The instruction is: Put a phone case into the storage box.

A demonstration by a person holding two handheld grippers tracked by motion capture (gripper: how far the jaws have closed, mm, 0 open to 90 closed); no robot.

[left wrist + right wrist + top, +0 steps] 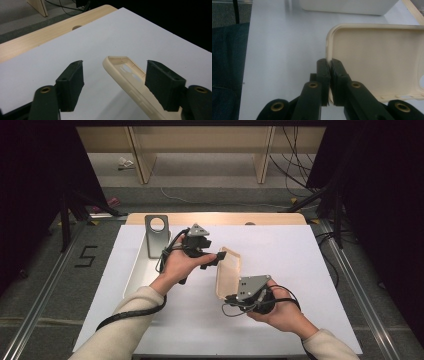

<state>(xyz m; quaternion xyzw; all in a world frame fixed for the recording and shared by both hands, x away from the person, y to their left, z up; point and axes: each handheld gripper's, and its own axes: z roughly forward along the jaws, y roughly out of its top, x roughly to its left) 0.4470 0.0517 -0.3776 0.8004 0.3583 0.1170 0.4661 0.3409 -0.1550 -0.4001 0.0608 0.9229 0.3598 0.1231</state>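
right tool (330,82) clamps phone case (374,62) edge

Left gripper (113,83) jaws spread wide, nothing clamped. Cream phone case (130,82) between them, tilted, upper corner at 12 o'clock, lower end running to 5 o'clock, close beside right-hand jaw; contact unclear. White sheet (75,45) beneath. Wood table edge (37,37) at 10 o'clock.

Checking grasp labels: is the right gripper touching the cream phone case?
Touching. The right gripper view shows the right gripper with its fingers pressed shut on the phone case edge.
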